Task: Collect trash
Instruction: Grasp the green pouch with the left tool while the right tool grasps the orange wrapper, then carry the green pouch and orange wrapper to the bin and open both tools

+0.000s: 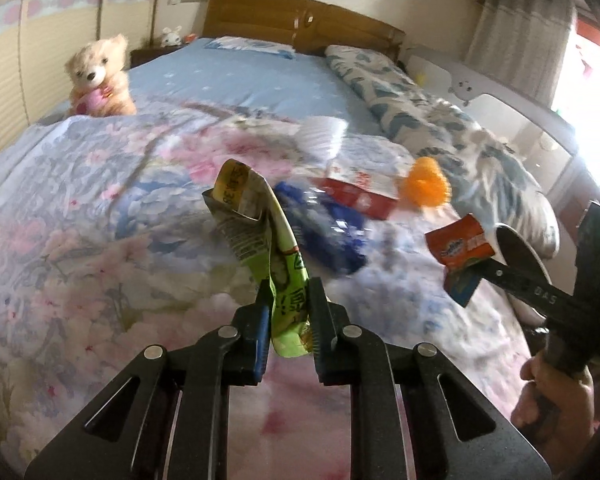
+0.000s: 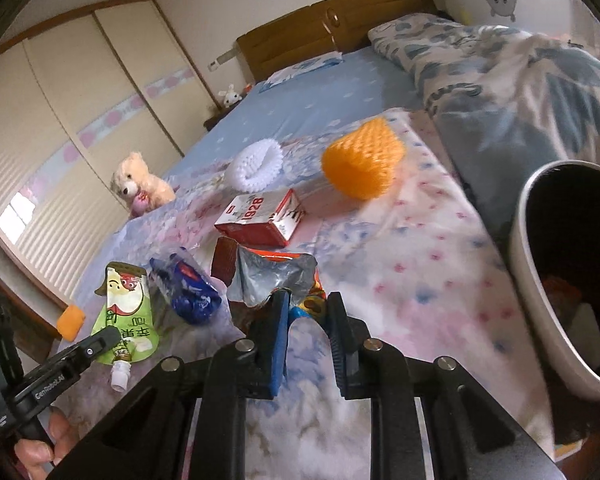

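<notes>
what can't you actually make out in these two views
- Bin contents: right wrist view, dark inside and cut off by the frame edge.
- Green pouch print: left wrist view, crumpled in the left gripper.
- Blue wrapper label: left wrist view, motion blur.
- Orange wrapper brand: right wrist view, only its silver inside faces the camera; the right gripper covers its lower end.

Wide bed [image 2: 420, 248] under floral quilt, bearing red-and-white carton [image 2: 260, 220], crumpled blue wrapper [image 2: 188, 288], orange foam net [image 2: 362, 160], white foam ring [image 2: 254, 164], cream teddy bear [image 2: 140, 184].
</notes>
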Action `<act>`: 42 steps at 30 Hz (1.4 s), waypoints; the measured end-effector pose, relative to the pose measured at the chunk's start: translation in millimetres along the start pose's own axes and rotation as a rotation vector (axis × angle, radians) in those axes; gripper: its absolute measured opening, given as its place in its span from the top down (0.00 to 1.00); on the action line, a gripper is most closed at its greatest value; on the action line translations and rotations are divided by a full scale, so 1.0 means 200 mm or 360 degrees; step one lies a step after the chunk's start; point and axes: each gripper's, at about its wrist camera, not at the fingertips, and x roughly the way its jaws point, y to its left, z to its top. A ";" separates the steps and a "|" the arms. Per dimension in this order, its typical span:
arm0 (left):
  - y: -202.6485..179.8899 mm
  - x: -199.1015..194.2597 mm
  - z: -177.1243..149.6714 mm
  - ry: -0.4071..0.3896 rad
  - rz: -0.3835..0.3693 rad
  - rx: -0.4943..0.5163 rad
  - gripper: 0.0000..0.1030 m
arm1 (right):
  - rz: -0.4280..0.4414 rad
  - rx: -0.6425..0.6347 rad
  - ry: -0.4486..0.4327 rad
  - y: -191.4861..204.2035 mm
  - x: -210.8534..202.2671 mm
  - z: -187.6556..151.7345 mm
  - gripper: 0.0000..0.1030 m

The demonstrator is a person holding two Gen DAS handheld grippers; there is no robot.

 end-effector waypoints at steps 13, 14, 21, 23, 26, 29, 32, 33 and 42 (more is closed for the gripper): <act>-0.39 -0.02 -0.06 0.0045 -0.0224 0.0245 0.85 | -0.0058 0.0083 -0.0063 -0.17 -0.22 -0.08 0.81; -0.41 -0.02 -0.06 0.0050 -0.0236 0.0259 0.85 | -0.0063 0.0091 -0.0070 -0.19 -0.24 -0.08 0.81; -0.60 0.02 -0.08 0.0068 -0.0313 0.0373 0.85 | -0.0125 0.0151 -0.0123 -0.31 -0.36 -0.10 0.81; -0.64 0.03 -0.07 0.0074 -0.0328 0.0395 0.85 | -0.0140 0.0170 -0.0132 -0.35 -0.39 -0.10 0.81; -0.70 0.05 -0.08 0.0089 -0.0354 0.0418 0.85 | -0.0166 0.0193 -0.0149 -0.39 -0.44 -0.11 0.81; -0.76 0.07 -0.07 0.0101 -0.0374 0.0440 0.85 | -0.0189 0.0214 -0.0168 -0.43 -0.48 -0.11 0.81; -0.80 0.08 -0.07 0.0108 -0.0391 0.0464 0.85 | -0.0207 0.0237 -0.0186 -0.48 -0.51 -0.12 0.81; -0.82 0.09 -0.07 0.0109 -0.0398 0.0473 0.85 | -0.0213 0.0243 -0.0192 -0.49 -0.52 -0.12 0.81; -0.96 0.12 -0.06 0.0131 -0.0459 0.0544 0.85 | -0.0269 0.0309 -0.0231 -0.62 -0.60 -0.11 0.81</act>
